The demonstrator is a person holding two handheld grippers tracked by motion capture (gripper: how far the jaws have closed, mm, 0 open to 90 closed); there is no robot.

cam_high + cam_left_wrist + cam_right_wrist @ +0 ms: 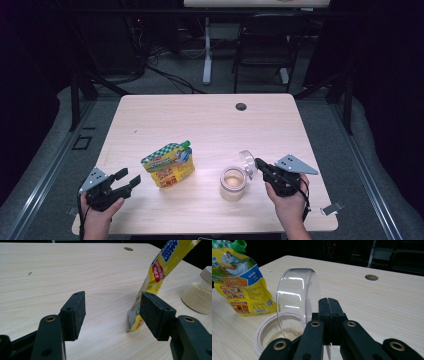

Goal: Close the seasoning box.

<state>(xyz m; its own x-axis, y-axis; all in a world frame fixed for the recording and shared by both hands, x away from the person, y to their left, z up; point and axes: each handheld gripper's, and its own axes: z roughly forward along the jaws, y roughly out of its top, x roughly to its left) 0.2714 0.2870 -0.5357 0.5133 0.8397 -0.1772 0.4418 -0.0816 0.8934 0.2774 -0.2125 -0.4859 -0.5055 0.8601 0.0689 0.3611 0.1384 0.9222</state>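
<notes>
Two tools over the tabletop [210, 120]: right tool [329, 305] is clenched on the rim of a clear lid [295, 296], held on edge just above the open jar [233, 183] of pale granules. Left tool [112, 312] is released, jaws wide and holding nothing, just beside the yellow spouted pouch [168, 164], which stands left of the jar.

From my remote seat, I watched the right gripper [258, 164] pinch a clear lid [247, 163] above the open jar [233, 183], while the left gripper [128, 178] gaped beside a yellow pouch [168, 165].
</notes>
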